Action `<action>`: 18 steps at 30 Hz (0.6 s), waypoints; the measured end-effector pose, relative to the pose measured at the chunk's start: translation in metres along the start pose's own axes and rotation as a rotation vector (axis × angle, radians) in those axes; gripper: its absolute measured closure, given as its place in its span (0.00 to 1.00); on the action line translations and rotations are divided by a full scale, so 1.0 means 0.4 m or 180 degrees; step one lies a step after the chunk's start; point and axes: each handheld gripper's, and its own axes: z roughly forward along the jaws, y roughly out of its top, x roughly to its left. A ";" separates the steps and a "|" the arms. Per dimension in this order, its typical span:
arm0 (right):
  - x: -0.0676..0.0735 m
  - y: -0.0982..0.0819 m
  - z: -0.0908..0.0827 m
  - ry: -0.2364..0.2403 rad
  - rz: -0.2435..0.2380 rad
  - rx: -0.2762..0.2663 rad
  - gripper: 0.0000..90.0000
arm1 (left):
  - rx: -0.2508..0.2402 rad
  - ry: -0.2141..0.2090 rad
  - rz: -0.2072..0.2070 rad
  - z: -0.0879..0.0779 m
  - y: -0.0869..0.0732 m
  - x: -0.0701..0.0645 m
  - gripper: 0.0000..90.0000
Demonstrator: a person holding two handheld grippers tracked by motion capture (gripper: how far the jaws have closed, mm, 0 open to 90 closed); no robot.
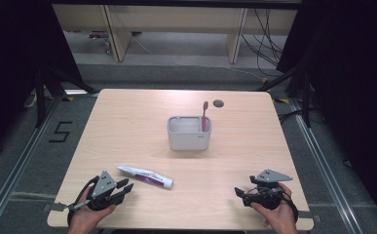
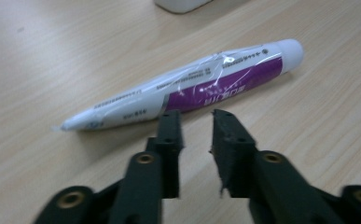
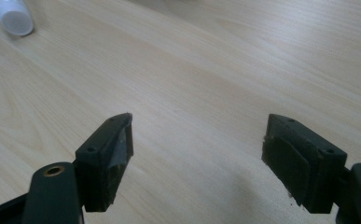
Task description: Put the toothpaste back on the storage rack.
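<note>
White-and-purple plastic toothpaste tube (image 2: pixel 187 86) lies flat on the pale wooden bench (image 1: pixel 254 161), just ahead of the left tool (image 2: pixel 194 123), whose tips stand nearly together, pinching nothing. A sound grasp calls for straddling the tube mid-body. Right tool (image 3: pixel 197 140) rests low, spread wide, well apart.
</note>
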 end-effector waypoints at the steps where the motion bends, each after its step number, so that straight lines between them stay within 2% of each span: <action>1: 0.000 -0.001 0.001 0.0011 -0.0015 0.0010 0.29 | -0.0014 0.0003 0.0021 -0.001 0.007 -0.003 0.92; 3: -0.001 -0.002 0.001 -0.0034 -0.0010 0.0027 0.29 | -0.0076 0.0000 0.0073 0.000 0.019 -0.006 0.99; 4: -0.001 -0.002 0.002 0.0000 0.0016 0.0039 0.29 | -0.0067 -0.0020 0.0087 0.002 0.025 -0.009 0.99; 5: 0.000 -0.001 0.000 -0.0029 0.0012 0.0023 0.29 | -0.0056 -0.0020 0.0081 0.004 0.028 -0.011 0.99; 6: -0.003 0.000 0.003 0.0022 -0.0045 -0.0001 0.29 | -0.0054 -0.0055 0.0095 0.010 0.034 -0.013 0.99; 8: 0.000 -0.001 0.000 -0.0019 0.0000 0.0012 0.29 | -0.0081 -0.0086 0.0076 0.023 0.045 -0.019 0.99; 9: 0.002 -0.002 0.001 0.0024 0.0067 0.0042 0.30 | -0.0038 -0.0122 0.0107 0.027 0.053 -0.020 0.99; 10: 0.003 -0.003 0.003 0.0069 0.0094 0.0027 0.30 | -0.0060 -0.0136 0.0070 0.034 0.061 -0.023 0.99; 11: -0.002 -0.002 0.003 0.0040 0.0007 0.0012 0.30 | -0.0055 -0.0141 0.0100 0.040 0.070 -0.024 0.99; 12: -0.002 -0.002 0.003 0.0020 0.0025 0.0021 0.30 | -0.0023 -0.0155 0.0149 0.045 0.081 -0.024 0.99; 13: -0.004 -0.003 0.003 0.0000 -0.0001 0.0010 0.30 | -0.0065 -0.0152 0.0081 0.055 0.090 -0.030 1.00; 14: 0.001 -0.004 0.005 0.0064 0.0118 0.0028 0.30 | -0.0025 -0.0165 0.0142 0.059 0.097 -0.029 0.99; 17: 0.001 -0.004 0.003 0.0024 0.0104 0.0040 0.30 | -0.0018 -0.0264 0.0138 0.090 0.124 -0.043 0.99; 18: 0.002 -0.004 0.005 0.0057 0.0121 0.0051 0.30 | -0.0020 -0.0272 0.0160 0.097 0.129 -0.045 0.99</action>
